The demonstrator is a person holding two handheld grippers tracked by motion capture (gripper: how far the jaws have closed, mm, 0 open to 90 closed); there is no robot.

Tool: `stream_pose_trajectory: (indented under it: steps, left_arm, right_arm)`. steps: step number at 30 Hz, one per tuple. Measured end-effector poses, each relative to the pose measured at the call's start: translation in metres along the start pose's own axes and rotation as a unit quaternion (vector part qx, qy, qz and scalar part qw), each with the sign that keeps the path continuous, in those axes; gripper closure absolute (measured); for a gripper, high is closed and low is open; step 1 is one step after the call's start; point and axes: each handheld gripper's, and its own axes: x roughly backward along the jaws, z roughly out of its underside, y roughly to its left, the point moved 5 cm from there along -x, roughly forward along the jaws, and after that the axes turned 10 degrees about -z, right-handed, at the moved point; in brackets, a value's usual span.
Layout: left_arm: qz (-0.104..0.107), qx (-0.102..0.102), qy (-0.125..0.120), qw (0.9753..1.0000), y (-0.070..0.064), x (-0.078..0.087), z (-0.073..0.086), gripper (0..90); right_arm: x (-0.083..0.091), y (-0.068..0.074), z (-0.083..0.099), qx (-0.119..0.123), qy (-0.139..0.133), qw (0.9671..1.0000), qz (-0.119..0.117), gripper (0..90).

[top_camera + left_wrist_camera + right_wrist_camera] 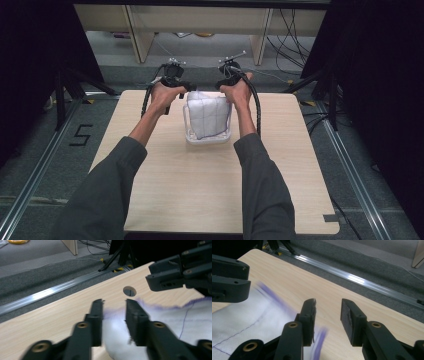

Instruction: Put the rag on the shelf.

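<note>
Flanking white cloth in basket: left hand-held gripper (jaws parted); right hand-held gripper likewise parted.

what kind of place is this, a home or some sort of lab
Most likely a lab or recording workspace, not a home. A bare wooden table stands on grey carpet between metal floor rails, loose cables trail across the floor, and black tripod legs stand on both sides.

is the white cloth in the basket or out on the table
In the basket: the white cloth sits bunched inside the small white basket, rising above its rim, with the left gripper and right gripper at its far edge.
</note>
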Motion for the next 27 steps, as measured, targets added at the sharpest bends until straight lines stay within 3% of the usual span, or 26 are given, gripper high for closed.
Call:
stream_pose_trajectory:
  steps: [4, 9, 19, 23, 27]
  left_arm:
    - [-0.008, 0.015, -0.005, 0.9998, 0.003, 0.003, -0.002, 54.8]
    - [-0.007, 0.017, -0.005, 0.9998, 0.007, 0.01, -0.001, 50.4]
    - [0.007, 0.02, -0.003, 0.9998, 0.013, 0.025, 0.004, 46.4]
    - [0.018, 0.026, -0.004, 0.9995, 0.015, 0.035, 0.009, 45.7]
    - [0.021, 0.031, -0.005, 0.9993, 0.015, 0.04, 0.012, 43.9]
  right_arm:
    - [0.006, -0.001, 0.0, -0.012, -0.008, 0.9999, -0.002, 58.1]
    - [0.019, -0.003, -0.003, -0.012, -0.022, 0.9997, 0.001, 56.3]
    - [0.042, -0.006, -0.001, -0.015, -0.041, 0.999, 0.005, 53.5]
    - [0.055, -0.008, 0.006, -0.008, -0.055, 0.9985, -0.004, 52.3]
    - [0.062, -0.007, 0.012, -0.01, -0.048, 0.9988, -0.005, 50.3]
